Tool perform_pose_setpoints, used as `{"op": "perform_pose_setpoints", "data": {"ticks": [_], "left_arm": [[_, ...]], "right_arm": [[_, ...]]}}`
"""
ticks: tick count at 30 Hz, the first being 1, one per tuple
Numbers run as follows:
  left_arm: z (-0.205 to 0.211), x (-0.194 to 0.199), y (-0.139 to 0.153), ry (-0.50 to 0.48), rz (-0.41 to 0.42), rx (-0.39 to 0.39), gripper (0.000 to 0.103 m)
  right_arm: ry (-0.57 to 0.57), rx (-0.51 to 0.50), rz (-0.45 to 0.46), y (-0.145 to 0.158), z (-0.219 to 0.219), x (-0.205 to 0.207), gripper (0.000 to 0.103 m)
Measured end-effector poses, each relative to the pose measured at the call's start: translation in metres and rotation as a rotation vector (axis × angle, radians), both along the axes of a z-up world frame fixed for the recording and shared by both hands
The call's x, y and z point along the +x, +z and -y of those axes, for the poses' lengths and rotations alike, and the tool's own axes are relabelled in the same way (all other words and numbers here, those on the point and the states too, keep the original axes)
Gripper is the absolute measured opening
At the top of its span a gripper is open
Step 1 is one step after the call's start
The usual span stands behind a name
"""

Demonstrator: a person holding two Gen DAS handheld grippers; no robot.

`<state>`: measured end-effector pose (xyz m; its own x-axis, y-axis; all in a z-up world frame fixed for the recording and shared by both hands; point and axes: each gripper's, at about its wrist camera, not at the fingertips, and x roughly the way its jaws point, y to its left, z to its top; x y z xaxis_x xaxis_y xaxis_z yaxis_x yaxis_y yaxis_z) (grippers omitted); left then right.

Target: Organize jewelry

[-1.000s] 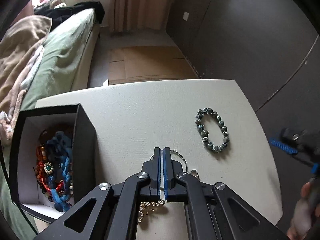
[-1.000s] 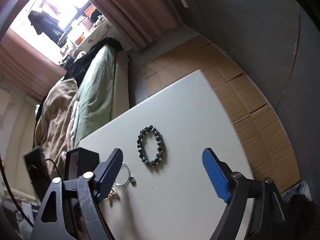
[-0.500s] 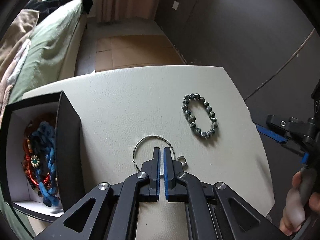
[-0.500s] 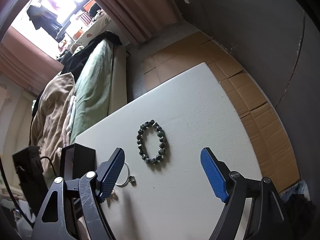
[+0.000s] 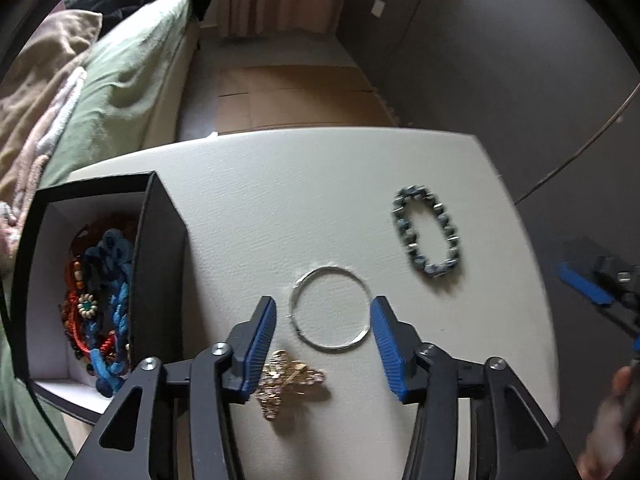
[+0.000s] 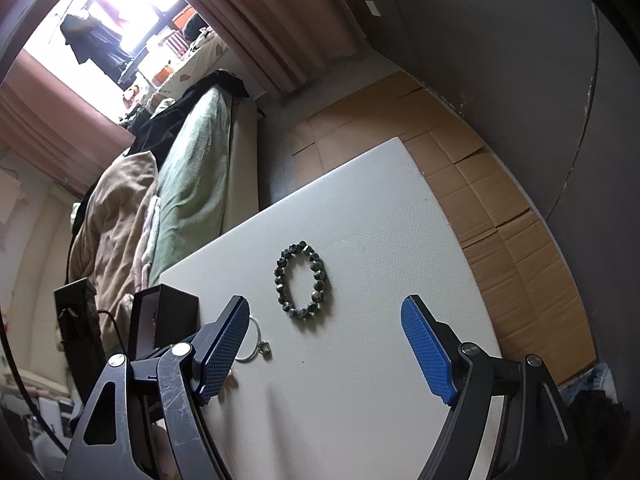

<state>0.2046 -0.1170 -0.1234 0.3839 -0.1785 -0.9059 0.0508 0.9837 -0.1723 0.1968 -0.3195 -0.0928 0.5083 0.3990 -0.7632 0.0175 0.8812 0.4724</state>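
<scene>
Because the silver hoop (image 5: 330, 309) is only a thin wire ring lying flat on the white table (image 5: 280, 184), it will likely handle as something very light, springy and slick, with almost no height for a pad to catch. Taking the black box (image 5: 160, 264) as the landmark, the hoop lies to the right of its dark side wall, apart from it, and the left gripper (image 5: 323, 338) stands over the hoop with its blue pads spread wide, one on either side and holding nothing. A small bead or clasp shows on the hoop in the right wrist view (image 6: 256, 340), and that thicker spot, or a pinch straight across the wire, seems the surest hold; a squeeze across the whole ring would probably flex it or make it skate over the table. Nearer the camera than the hoop, still right of the box, lies a gold brooch-like piece (image 5: 286, 380), stiff and lumpy, which should give the pads more to bite on, though its edges may be delicate. Farthest right of the box sits the dark beaded bracelet (image 6: 301, 280), heavier, limp between beads and easy to pinch at any one side. The right gripper (image 6: 326, 354) hovers near it with its pads wide apart and empty. The box already holds a tangle of blue cord and red beads (image 5: 100, 304), so anything dropped there may snag.
</scene>
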Motion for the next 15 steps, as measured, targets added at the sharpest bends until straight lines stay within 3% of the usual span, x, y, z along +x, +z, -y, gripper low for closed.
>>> {"op": "perform_pose_setpoints", "data": {"ticks": [1, 4, 11, 15], "left_arm": [[-0.001, 0.001, -0.005, 0.017, -0.015, 0.021, 0.034], [-0.007, 0.000, -0.008, 0.056, -0.017, 0.029, 0.028], [0.004, -0.004, -0.010, 0.038, 0.021, 0.117, 0.024], [0.010, -0.003, -0.011, 0.027, 0.048, 0.163, 0.009]], "right_arm": [[-0.001, 0.000, 0.001, 0.000, 0.001, -0.001, 0.079], [-0.004, -0.004, 0.005, 0.002, 0.004, -0.005, 0.079], [-0.010, -0.010, 0.008, 0.004, 0.010, -0.009, 0.079], [0.001, -0.018, 0.007, 0.002, 0.009, -0.009, 0.079]]}}
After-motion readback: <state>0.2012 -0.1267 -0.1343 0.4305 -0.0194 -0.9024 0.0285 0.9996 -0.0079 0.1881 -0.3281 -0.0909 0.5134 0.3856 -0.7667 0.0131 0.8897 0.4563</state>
